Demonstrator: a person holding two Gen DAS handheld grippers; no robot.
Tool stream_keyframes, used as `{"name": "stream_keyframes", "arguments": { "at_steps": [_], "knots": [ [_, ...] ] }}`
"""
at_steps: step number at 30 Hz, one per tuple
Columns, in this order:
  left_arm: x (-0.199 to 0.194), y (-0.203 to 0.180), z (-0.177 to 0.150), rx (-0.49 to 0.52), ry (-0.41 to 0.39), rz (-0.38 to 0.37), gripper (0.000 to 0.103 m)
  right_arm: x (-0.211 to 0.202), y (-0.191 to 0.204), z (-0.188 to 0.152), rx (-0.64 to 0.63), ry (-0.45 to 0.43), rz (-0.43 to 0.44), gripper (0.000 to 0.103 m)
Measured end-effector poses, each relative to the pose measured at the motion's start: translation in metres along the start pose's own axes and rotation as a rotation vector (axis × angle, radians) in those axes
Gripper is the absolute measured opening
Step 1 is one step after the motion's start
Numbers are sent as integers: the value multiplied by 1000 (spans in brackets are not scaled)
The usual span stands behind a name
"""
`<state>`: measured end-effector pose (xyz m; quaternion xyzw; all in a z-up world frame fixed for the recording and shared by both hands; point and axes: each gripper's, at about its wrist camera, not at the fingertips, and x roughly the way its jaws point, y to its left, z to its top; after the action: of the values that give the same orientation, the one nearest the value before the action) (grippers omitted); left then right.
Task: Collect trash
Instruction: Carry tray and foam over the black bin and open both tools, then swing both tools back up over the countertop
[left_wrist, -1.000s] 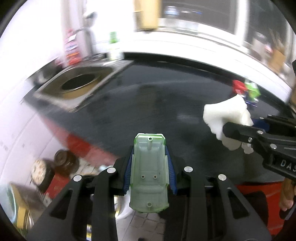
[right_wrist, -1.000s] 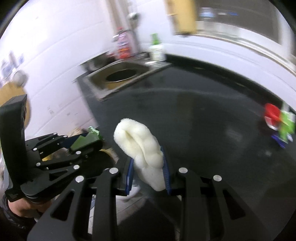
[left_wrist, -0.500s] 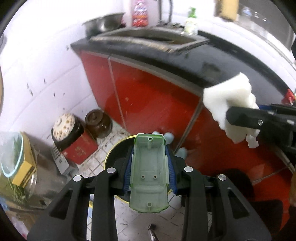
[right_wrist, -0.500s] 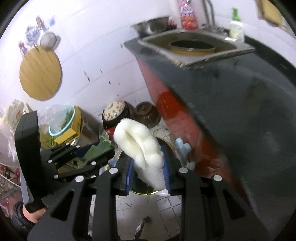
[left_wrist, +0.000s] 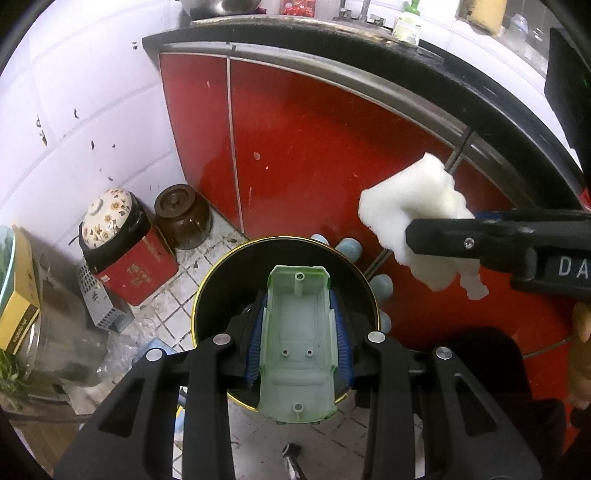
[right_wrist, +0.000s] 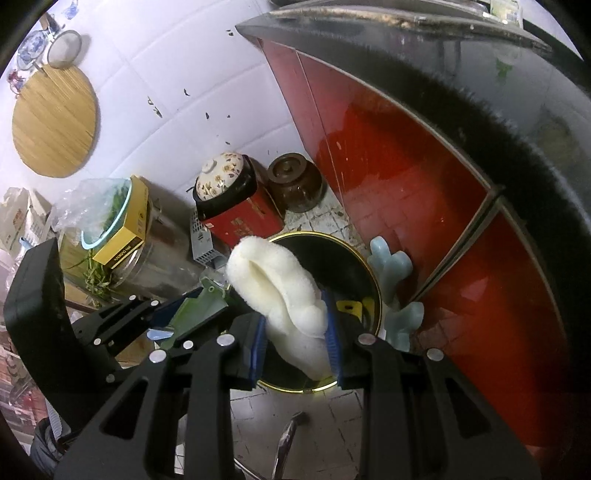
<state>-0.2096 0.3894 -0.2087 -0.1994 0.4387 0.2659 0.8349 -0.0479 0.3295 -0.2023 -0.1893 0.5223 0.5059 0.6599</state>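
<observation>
Left claw (left_wrist: 298, 332) pinches one pale green plastic shell (left_wrist: 297, 343), right claw (right_wrist: 295, 332) pinches one white foam lump (right_wrist: 284, 291); both hover above the black bin (left_wrist: 221, 280) on the floor, foam at 2 o'clock from the shell in the left view. Pickup looks done, drop not yet. Left: release both. Count: two trash pieces, one bin, two jars at the bin's 10 o'clock. Red cabinet (left_wrist: 314, 129) behind, under the tabletop.

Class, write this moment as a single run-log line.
left gripper: shut on green plastic shell | right gripper: shut on white foam | both above black bin | nothing dropped yet
</observation>
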Motion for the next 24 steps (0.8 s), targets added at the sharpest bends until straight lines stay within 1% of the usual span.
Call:
{"name": "stream_keyframes", "arguments": {
  "at_steps": [2,3,4,5,6,10,12,17,20,23,24],
  "knots": [
    [3,4,1,-15,-5,-4,36,2,1,2,-4,-7,-4,30],
    [4,8,2,-22,-9,-9,50,2,2,3,-8,-15,-1,39],
    [3,10,3,-30,-17,-10,72,2,2,5,-7,-18,1,59],
    [3,11,2,-35,-28,-1,80,1,1,6,-2,-23,5,69],
    [1,12,3,-38,-39,13,83,0,0,7,3,-31,5,79],
    [-4,19,2,-55,-46,19,83,-7,2,11,-5,-56,4,79],
    [-4,21,2,-65,-39,12,83,-6,5,13,-12,-53,2,79],
    [-11,21,3,-61,-47,23,83,-11,9,12,-21,-51,7,79],
    [-18,17,5,-58,-59,23,83,-21,12,9,-32,-67,3,79],
    [-31,8,10,-49,-79,17,83,-44,13,3,-41,-102,-2,79],
    [-38,1,14,-39,-81,17,86,-53,12,1,-36,-112,-8,82]
  ]
}}
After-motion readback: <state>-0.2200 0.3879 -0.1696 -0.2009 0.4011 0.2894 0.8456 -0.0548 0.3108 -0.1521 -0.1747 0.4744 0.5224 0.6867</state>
